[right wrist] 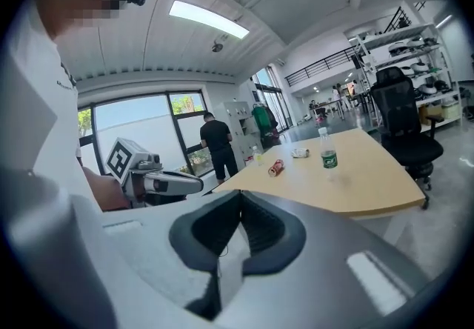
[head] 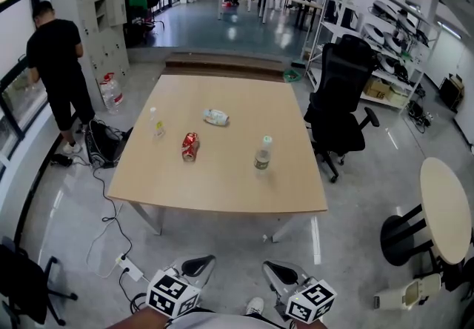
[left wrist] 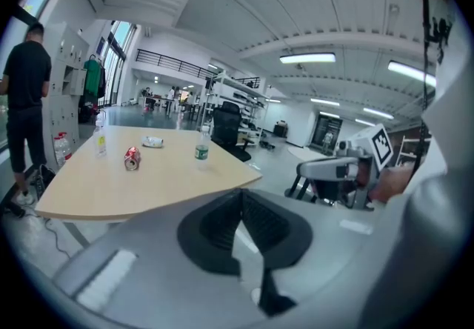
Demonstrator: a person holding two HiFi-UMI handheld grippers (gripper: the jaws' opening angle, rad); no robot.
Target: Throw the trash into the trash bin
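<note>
Red can shows in every view; wooden step, head view only.

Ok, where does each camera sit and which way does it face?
Head view: on the person's head, looking forward and down at the table; left gripper and right gripper at the bottom edge.
Left gripper view: on the left gripper, along its shut jaws towards the table; right gripper at right.
Right gripper view: on the right gripper, along its shut jaws; left gripper at left.
All three show the table and red can.
</note>
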